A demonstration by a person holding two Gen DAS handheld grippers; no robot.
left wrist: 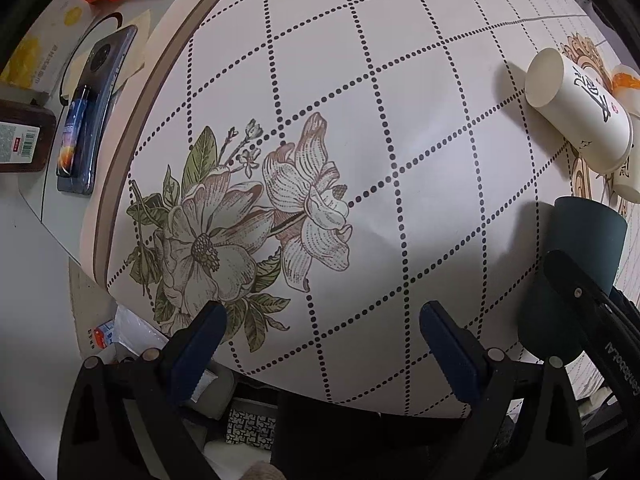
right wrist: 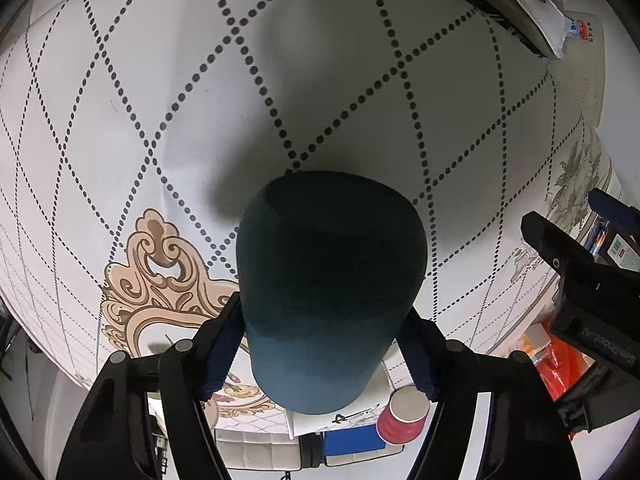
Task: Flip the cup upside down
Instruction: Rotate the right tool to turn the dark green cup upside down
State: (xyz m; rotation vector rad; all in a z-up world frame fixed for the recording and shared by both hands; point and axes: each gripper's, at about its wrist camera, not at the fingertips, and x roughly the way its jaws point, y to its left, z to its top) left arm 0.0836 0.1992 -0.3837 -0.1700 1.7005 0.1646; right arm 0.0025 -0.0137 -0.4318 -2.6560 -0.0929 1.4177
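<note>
A dark teal cup (right wrist: 330, 280) fills the middle of the right wrist view. My right gripper (right wrist: 326, 344) is shut on it, one finger on each side of its wall, above the white tablecloth (right wrist: 160, 100). Which end of the cup faces the table I cannot tell. In the left wrist view the same cup (left wrist: 582, 240) shows at the right edge with the right gripper around it. My left gripper (left wrist: 320, 344) is open and empty over the tablecloth (left wrist: 360, 100), near the flower print (left wrist: 240, 224).
A white paper cup (left wrist: 576, 108) lies on its side at the far right. A phone (left wrist: 92, 112) and a dark box (left wrist: 24, 140) lie beyond the cloth's left edge. A red paper cup (right wrist: 402, 416) and an orange bag (right wrist: 560, 360) sit below the table edge.
</note>
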